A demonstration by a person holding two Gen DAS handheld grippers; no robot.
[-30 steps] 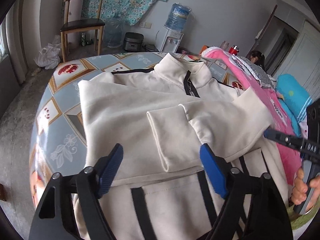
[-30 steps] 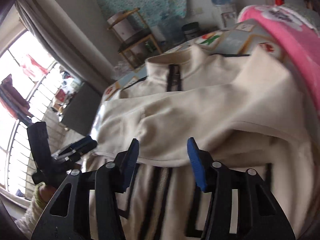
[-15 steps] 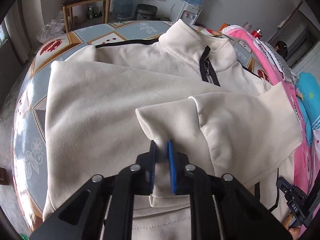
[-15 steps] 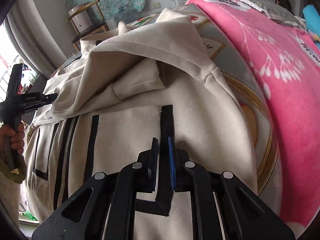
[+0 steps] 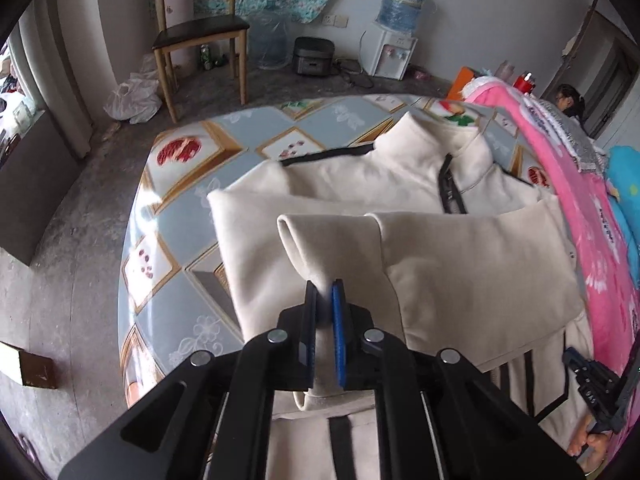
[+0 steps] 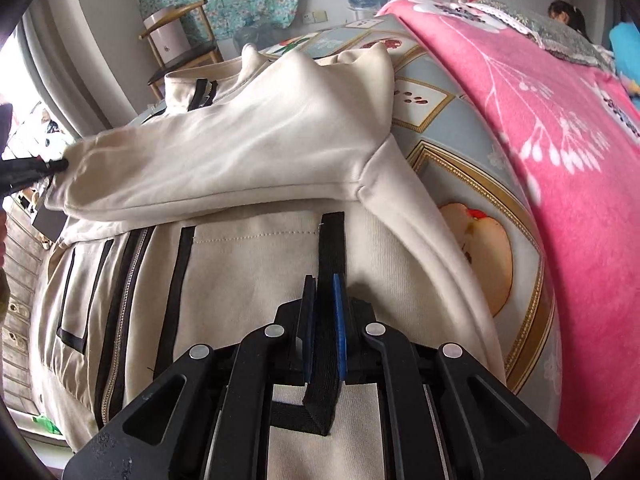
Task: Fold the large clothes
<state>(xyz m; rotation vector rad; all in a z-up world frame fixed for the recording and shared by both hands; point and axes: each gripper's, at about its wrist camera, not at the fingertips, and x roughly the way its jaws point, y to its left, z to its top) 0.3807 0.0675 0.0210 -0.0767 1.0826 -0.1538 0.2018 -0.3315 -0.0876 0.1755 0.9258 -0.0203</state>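
A: Left tongs point(image 5: 325, 312) are pinching the soft cream jacket's point(image 5: 460, 264) rolled cuff point(image 5: 320, 240).

B: Right tongs point(image 6: 323, 312) are clamping its black trim strip point(image 6: 332, 248); jacket's lying on the glossy tiled table point(image 5: 180, 216).

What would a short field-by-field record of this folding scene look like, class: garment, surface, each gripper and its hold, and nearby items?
garment: cream zip-up jacket with black trim, lying flat, sleeves folded across its chest
surface: table with blue fruit-patterned covering
left gripper: shut on the cream sleeve cuff, cuff lifted
right gripper: shut on the jacket's front at a black trim strip
beside the table: pink flowered blanket
background: wooden chair, water dispenser
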